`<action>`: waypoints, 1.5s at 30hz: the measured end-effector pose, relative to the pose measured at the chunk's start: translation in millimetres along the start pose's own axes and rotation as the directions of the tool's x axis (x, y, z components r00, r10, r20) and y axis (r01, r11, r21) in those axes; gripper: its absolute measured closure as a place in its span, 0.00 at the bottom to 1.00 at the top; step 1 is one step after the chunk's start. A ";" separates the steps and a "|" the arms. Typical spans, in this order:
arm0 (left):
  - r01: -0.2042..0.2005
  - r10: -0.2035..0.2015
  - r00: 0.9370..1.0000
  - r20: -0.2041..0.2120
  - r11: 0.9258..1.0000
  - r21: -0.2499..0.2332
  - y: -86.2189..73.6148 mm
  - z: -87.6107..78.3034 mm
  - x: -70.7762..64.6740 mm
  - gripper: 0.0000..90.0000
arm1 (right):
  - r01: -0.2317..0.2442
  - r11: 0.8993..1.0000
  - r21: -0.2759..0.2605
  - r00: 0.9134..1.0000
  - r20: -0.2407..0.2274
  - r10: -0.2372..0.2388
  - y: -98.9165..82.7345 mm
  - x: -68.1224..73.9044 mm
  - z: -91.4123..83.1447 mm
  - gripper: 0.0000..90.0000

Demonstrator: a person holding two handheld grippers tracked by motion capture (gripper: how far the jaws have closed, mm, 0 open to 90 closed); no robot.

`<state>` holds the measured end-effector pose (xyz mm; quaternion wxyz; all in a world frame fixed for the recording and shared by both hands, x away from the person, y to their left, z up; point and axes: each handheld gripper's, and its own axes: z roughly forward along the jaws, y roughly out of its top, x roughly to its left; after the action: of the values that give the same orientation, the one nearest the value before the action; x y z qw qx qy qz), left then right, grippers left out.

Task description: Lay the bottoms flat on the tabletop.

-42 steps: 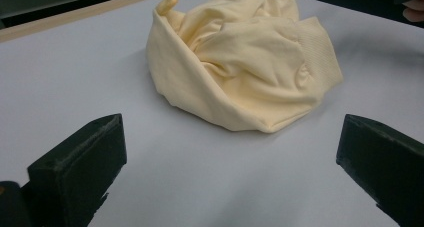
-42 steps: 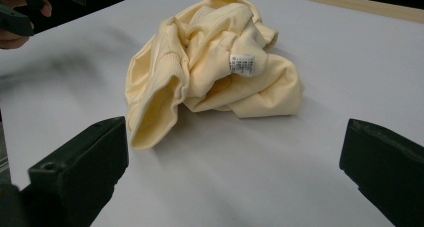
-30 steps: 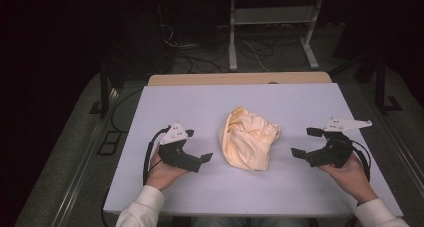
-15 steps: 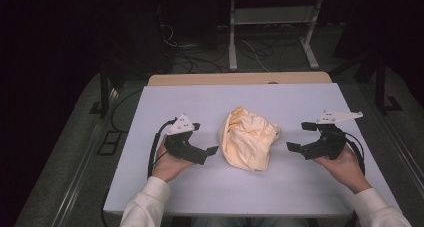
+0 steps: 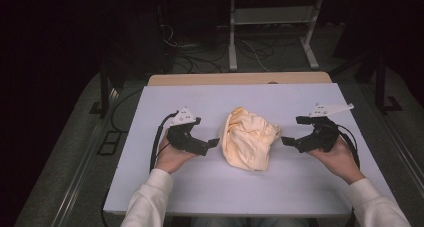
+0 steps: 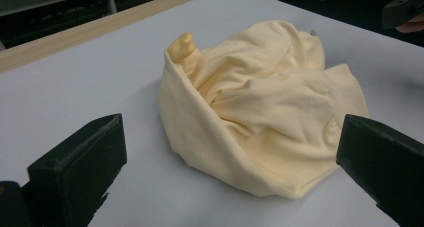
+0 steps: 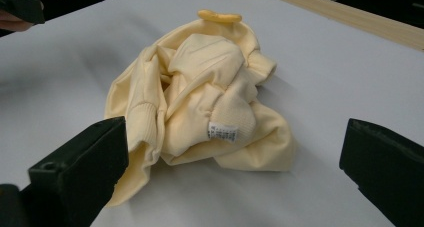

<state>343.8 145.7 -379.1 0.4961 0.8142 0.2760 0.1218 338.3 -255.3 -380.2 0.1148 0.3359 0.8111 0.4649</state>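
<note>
A crumpled pale yellow garment (image 5: 247, 139) lies in a heap at the middle of the white table (image 5: 300, 192). In the left gripper view the garment (image 6: 260, 112) sits just ahead of the wide-apart jaws. The right gripper view shows the same heap (image 7: 200, 92) with a ribbed cuff and a small white label (image 7: 223, 132). My left gripper (image 5: 212, 144) is open, just left of the cloth and pointing at it. On the other side my right gripper (image 5: 286, 141) is open too, a short way from the cloth's right edge. Neither touches the garment.
A wooden strip (image 5: 240, 79) runs along the table's far edge. Beyond it stand a white metal frame (image 5: 270, 27) and loose cables on a dark floor. The person's hands and white sleeves (image 5: 147, 202) come in at the near edge.
Both grippers have moved inward toward the garment from either side and slightly away from the near edge. The garment has not moved.
</note>
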 end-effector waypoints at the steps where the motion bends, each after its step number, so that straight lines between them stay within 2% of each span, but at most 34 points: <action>1: 0.001 -0.001 1.000 0.002 1.000 0.001 1.2 0.5 0.3 0.00 | -0.001 1.000 0.002 1.000 -0.001 0.001 1.0 -0.4 0.8 0.00; 13: 0.015 -0.015 1.000 0.007 1.000 0.016 8.1 13.5 7.6 0.00 | -0.020 1.000 0.007 1.000 0.002 0.020 8.2 -11.0 9.3 0.00; 23: 0.047 -0.048 0.999 0.009 0.999 0.016 4.1 23.3 13.4 0.00 | -0.034 0.999 -0.006 0.999 -0.004 0.033 15.3 -17.5 15.8 0.00; 30: 0.071 -0.071 0.997 0.019 0.997 0.004 0.6 33.5 18.4 0.00 | -0.052 0.999 -0.002 0.999 -0.013 0.052 13.8 -22.6 22.7 0.00; 37: 0.096 -0.097 0.995 0.035 0.995 0.018 -3.8 45.4 20.6 0.00 | -0.066 0.998 -0.007 0.997 -0.025 0.066 13.0 -24.6 30.3 0.00; 45: 0.114 -0.117 0.991 0.061 0.992 0.054 -10.6 59.9 18.6 0.00 | -0.074 0.997 0.031 0.996 -0.042 0.075 11.0 -23.2 40.4 0.00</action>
<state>383.9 115.7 -418.4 0.4901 0.8126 0.3097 0.0595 380.6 -239.3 -395.8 0.0749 0.3573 0.8070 0.4642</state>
